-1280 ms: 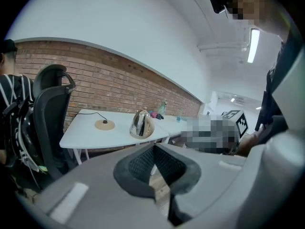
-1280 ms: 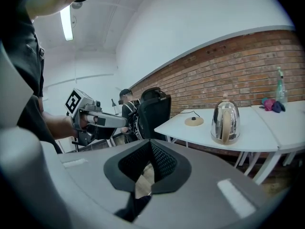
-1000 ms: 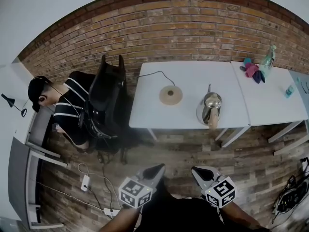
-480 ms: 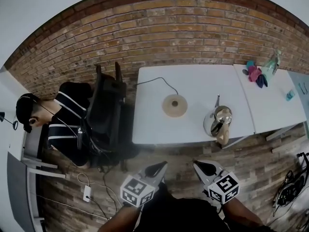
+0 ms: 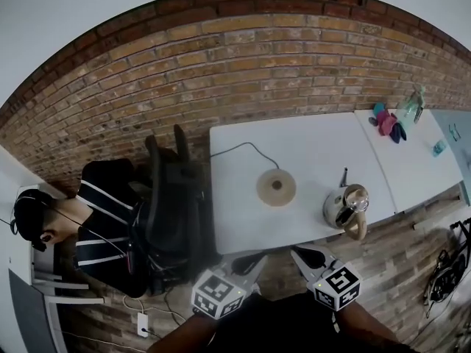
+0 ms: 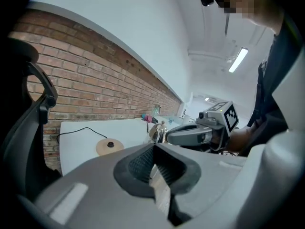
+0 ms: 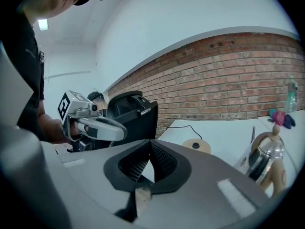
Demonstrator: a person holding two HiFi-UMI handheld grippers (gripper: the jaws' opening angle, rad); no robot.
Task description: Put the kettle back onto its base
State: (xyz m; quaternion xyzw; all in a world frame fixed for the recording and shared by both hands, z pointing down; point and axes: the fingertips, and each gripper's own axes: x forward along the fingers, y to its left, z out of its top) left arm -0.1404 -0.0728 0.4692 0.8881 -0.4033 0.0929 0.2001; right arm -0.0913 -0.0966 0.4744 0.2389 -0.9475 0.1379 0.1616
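A steel kettle [image 5: 346,206] with a wooden handle stands near the front right edge of the white table [image 5: 309,142]. Its round wooden base [image 5: 277,187] lies apart to its left, with a black cable running back from it. Both grippers hang in front of the table's near edge, empty and well short of the kettle. My left gripper [image 5: 254,259] is shut; its view shows the base [image 6: 110,147] and kettle [image 6: 159,131] beyond its closed jaws. My right gripper [image 5: 302,254] is shut too, with the kettle [image 7: 264,161] to the right of its jaws and the base [image 7: 197,146] ahead.
A black office chair [image 5: 173,197] stands against the table's left end, and a person in a striped top [image 5: 103,223] sits beyond it. A second white table [image 5: 419,160] adjoins on the right, carrying a bottle [image 5: 411,105] and coloured cloths [image 5: 388,120]. A brick wall backs both tables.
Both grippers and the head view have come forward toward the table, which now sits closer and lower in view. The kettle and base have kept their places on it. Both jaws stayed shut.
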